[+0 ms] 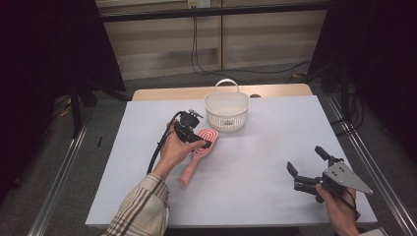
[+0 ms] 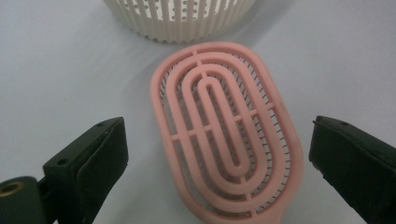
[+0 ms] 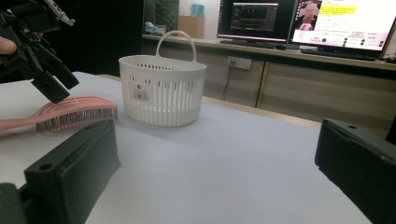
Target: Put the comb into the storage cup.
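The work surface is a table [image 1: 275, 162] covered with a pale sheet. A pink hairbrush [image 1: 199, 152] lies flat on it left of centre, bristles down, its vented oval head toward a white slotted basket [image 1: 226, 110] and its handle pointing back toward the person. The basket stands upright just beyond the brush head, near the far edge, its loop handle raised; the two are close, but contact between them cannot be confirmed.

Left gripper [image 1: 195, 133]: held in the left hand [image 1: 172, 150] directly above the brush head. In the left gripper view its jaws stand wide apart, one on each side of the head [image 2: 226, 133], touching neither side. Nothing is gripped.

Right gripper [image 1: 307, 164]: held in the right hand [image 1: 339, 206] near the front right corner of the table, well apart from brush and basket. Its jaws are spread wide and empty, pointing across the table toward the basket [image 3: 162, 91].

Beyond the table, the right gripper view shows lit monitors [image 3: 299, 21] on a counter.
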A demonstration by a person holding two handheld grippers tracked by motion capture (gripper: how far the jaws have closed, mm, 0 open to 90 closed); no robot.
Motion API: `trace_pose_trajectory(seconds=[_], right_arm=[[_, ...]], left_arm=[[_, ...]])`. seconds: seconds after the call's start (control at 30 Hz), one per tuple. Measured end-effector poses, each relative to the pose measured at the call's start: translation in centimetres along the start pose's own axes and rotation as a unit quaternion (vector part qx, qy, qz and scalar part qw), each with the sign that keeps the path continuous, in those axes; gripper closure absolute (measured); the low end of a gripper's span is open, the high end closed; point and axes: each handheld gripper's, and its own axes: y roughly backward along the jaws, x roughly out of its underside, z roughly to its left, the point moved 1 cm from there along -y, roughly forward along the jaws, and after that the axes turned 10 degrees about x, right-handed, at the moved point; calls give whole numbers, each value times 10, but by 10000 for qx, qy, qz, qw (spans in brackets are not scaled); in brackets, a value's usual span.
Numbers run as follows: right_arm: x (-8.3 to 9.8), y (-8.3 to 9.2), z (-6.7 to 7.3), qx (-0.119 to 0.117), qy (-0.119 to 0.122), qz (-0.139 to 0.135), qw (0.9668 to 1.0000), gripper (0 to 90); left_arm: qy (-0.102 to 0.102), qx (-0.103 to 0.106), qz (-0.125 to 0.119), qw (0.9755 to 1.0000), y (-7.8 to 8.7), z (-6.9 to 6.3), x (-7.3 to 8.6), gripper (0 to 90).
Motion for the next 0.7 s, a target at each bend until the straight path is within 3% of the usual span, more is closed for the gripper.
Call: trace_pose_trajectory(seconds=[0.1,0.43,0.5,0.6,0.7], right_arm=[[0,0,0,3,-1,5,10000,0],[0,0,0,-15,2,-3,10000,0],[0,0,0,-17,1,-6,10000,0],[0,0,0,-10,3,13,10000,0],[0,0,0,-13,9,8,10000,0]], left_arm=[[81,42,-75,9999,-1,1,-2,50],[4,1,47,10000,-7,-2,-7,54],[80,-56,45,9999,-10,-2,-6,54],[167,48,40,9998,-13,0,-6,56],[132,6,16,9999,-14,-2,-7,56]])
